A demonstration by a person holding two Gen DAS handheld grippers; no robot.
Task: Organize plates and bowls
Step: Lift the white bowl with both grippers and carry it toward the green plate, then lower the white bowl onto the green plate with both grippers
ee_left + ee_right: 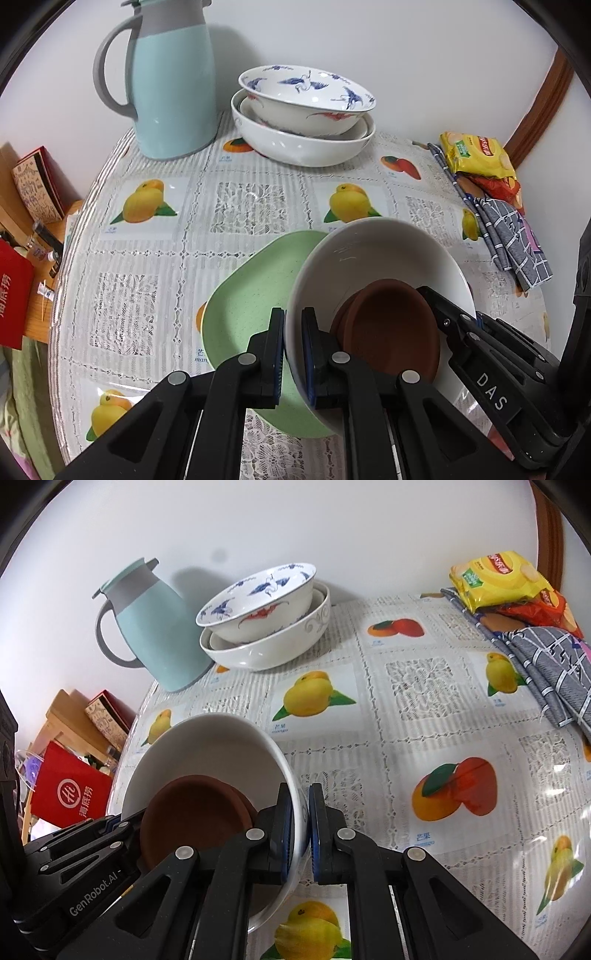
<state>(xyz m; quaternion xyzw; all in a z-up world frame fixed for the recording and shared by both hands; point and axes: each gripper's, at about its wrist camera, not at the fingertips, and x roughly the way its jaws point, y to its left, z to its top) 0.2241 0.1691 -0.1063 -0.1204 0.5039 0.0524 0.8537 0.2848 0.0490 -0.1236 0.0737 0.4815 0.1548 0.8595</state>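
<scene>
A: What are the two grippers doing?

B: Both pinch the same white bowl (373, 258) by its rim, one on each side. The left gripper (293, 354) has its pads pressed on the rim's left edge, one pad inside and one outside. The right gripper (301, 830) clamps the opposite edge the same way.

A: Is anything in the bowl?

B: Brown dishes (391, 328), nested together, lie inside it, leaning against the wall nearest the grippers. How many there are I cannot tell.

A: Where is the bowl?

B: At the near part of the table (155, 258), tilted, with its mouth facing the cameras. In the left wrist view it overlaps a green plate (243, 306) that lies flat on the fruit-printed tablecloth (406, 709). Whether the bowl touches the plate I cannot tell.

A: And the rest of the crockery?

B: At the back, by the wall, a blue-patterned bowl (306, 96) sits tilted inside a larger white bowl (303, 146). A pale blue jug (170, 85) stands just left of them.

A: Anything to the right?

B: Yellow snack packets (495, 579) and a grey checked cloth (550, 664) along the table's right edge.
</scene>
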